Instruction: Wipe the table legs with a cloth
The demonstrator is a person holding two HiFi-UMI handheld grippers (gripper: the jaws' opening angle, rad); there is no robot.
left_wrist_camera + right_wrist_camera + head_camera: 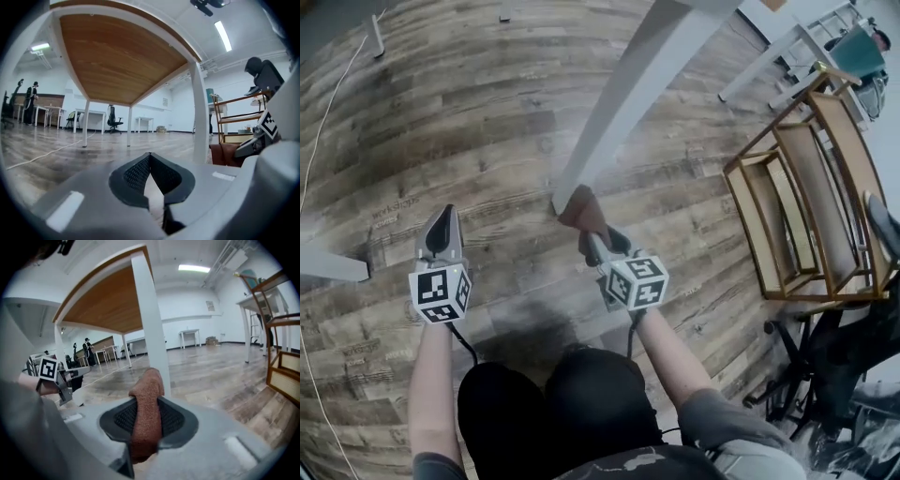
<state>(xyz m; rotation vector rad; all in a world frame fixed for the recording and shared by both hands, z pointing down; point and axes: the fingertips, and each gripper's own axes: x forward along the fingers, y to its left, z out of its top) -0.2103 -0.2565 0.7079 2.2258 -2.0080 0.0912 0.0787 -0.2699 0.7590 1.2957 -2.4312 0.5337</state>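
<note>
Brown cloth pinched in right gripper jaws touches white table leg; left gripper jaws closed.

Rust-brown cloth; white table leg; grey-brown wood-plank floor; orange-brown wood-grain tabletop underside.

The white square-section table leg stands right against the brown terry cloth in your right gripper. Left of it, bare wood-plank floor lies open; rightwards, a light wooden shelf frame narrows passage.
</note>
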